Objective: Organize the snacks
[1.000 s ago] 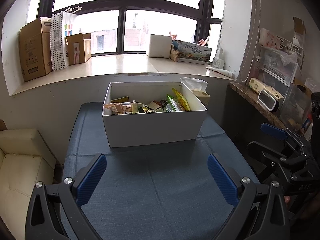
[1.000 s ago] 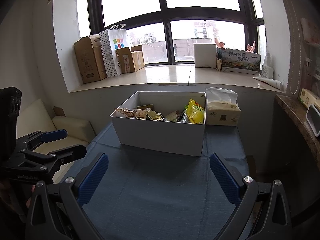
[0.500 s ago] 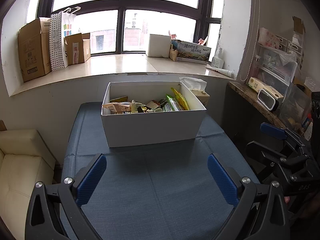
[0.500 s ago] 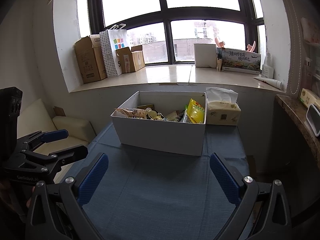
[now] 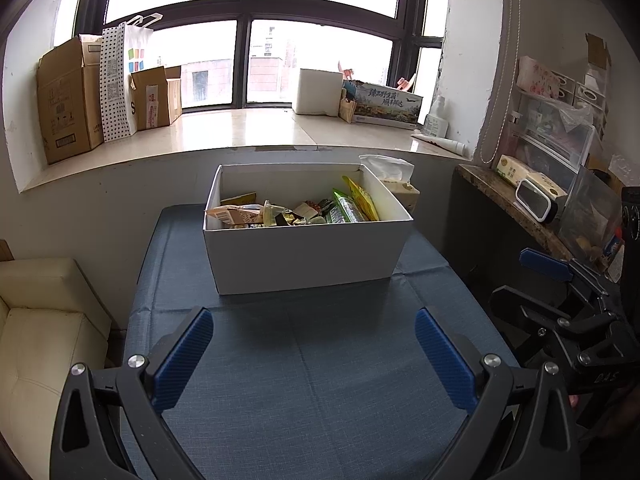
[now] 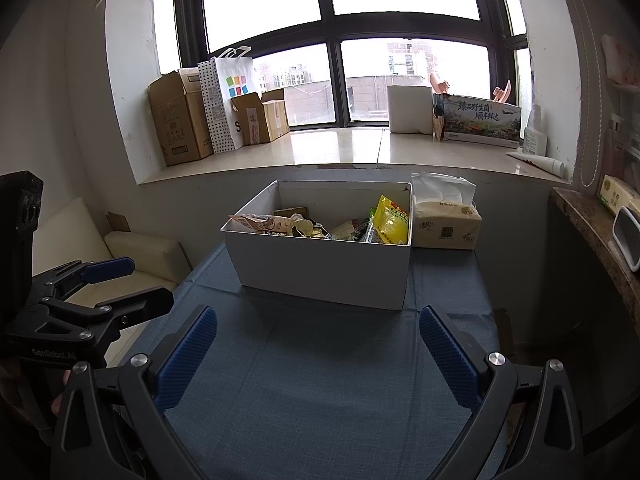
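Both wrist cameras look forward and slightly down across the blue-clothed counter (image 5: 312,380) toward the window, left view from the left, right view from the right; both share the white snack box (image 5: 304,256) at mid-distance.

A tissue pack (image 6: 446,226) sits far ahead on the blue-clothed table (image 6: 320,380); beyond, cardboard boxes (image 6: 180,120) and a dotted paper bag (image 6: 224,100) line the windowsill (image 6: 340,148).

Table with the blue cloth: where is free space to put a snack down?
The blue cloth is bare between the white box and both open claws, left and right. Narrow strips flank the box. The box is crowded; the tissue pack fills the far right corner.
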`<state>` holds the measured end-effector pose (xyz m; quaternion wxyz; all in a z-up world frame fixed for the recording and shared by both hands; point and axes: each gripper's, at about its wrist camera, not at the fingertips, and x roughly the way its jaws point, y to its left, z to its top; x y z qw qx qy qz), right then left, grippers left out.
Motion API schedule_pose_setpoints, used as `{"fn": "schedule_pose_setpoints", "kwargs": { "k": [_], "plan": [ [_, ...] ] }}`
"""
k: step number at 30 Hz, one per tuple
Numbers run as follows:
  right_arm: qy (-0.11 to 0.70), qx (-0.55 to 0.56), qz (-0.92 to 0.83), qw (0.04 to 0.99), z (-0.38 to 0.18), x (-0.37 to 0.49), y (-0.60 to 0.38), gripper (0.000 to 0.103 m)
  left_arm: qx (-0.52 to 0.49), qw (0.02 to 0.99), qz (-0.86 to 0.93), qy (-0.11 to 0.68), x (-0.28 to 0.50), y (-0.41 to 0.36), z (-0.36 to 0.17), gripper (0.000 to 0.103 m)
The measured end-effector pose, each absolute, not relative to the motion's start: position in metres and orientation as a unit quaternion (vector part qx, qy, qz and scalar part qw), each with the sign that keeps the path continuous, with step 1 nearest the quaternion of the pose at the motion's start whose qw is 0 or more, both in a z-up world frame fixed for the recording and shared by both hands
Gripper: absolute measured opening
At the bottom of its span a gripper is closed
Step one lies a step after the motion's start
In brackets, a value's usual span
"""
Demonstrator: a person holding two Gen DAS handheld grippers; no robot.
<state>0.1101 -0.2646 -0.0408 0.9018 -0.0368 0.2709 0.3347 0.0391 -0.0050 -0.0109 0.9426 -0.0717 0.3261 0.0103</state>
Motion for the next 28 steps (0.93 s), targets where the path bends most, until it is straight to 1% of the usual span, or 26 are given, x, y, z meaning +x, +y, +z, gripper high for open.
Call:
{"fn": "schedule_pose_setpoints", "kwargs": {
  "k": [28],
  "plan": [
    [0.279, -0.031, 0.333, 0.9, -0.044, 0.1129, -0.2664, 0.103, -0.071, 0.943, 0.008, 0.325, 0.0398, -0.0061, -0.011, 0.103]
  ]
}}
